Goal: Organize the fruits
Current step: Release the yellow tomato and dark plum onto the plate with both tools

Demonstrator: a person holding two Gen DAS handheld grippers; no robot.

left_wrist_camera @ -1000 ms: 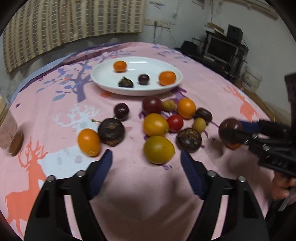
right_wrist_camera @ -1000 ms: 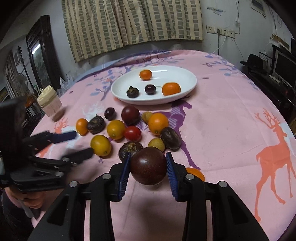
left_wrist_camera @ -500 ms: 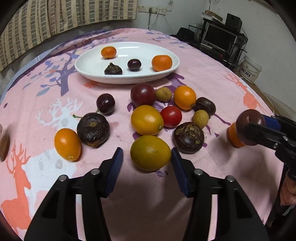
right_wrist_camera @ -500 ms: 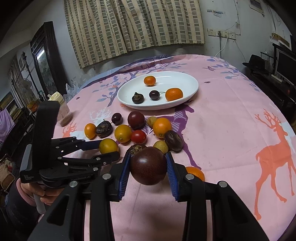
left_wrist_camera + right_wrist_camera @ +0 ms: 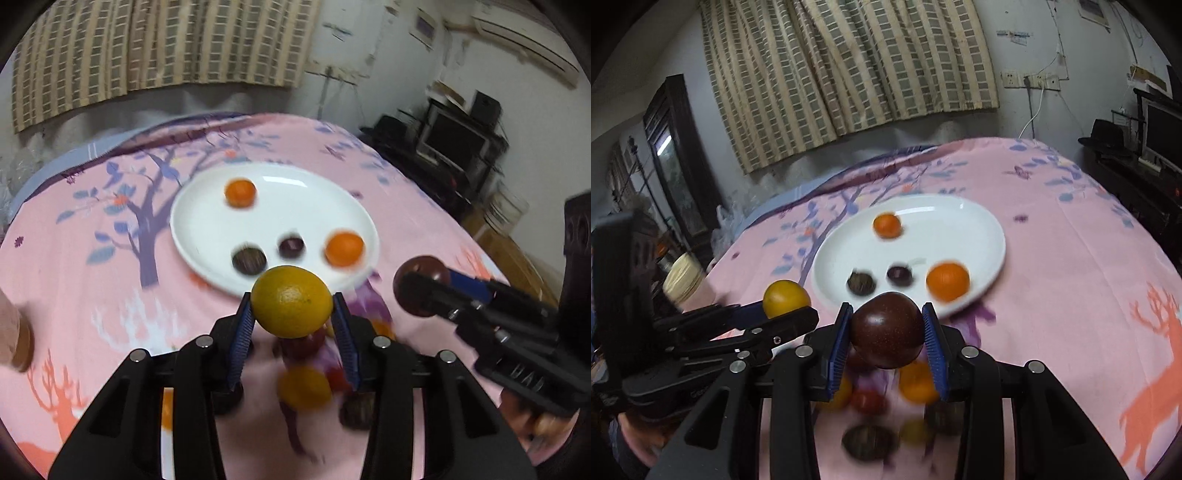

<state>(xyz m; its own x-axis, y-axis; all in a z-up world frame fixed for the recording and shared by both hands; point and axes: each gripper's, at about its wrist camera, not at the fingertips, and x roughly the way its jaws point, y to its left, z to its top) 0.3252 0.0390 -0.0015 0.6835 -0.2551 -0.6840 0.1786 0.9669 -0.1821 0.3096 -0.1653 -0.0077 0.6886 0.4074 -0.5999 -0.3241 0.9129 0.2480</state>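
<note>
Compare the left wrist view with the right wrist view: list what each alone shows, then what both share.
Left wrist only: the monitor on dark shelving at right.

Right wrist only: the wall sockets, a dark-framed mirror, a black hat.

Both: the white plate with four fruits, the left gripper clamping the yellow fruit, the right gripper clamping the dark plum.

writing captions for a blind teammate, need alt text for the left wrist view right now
The left gripper holds a yellow-orange citrus fruit between its blue-padded fingers, lifted above a pink deer-print tablecloth. Beyond it a white plate carries two oranges and two dark fruits. At right, the right gripper grips a dark plum; the scene is motion-blurred.
</note>
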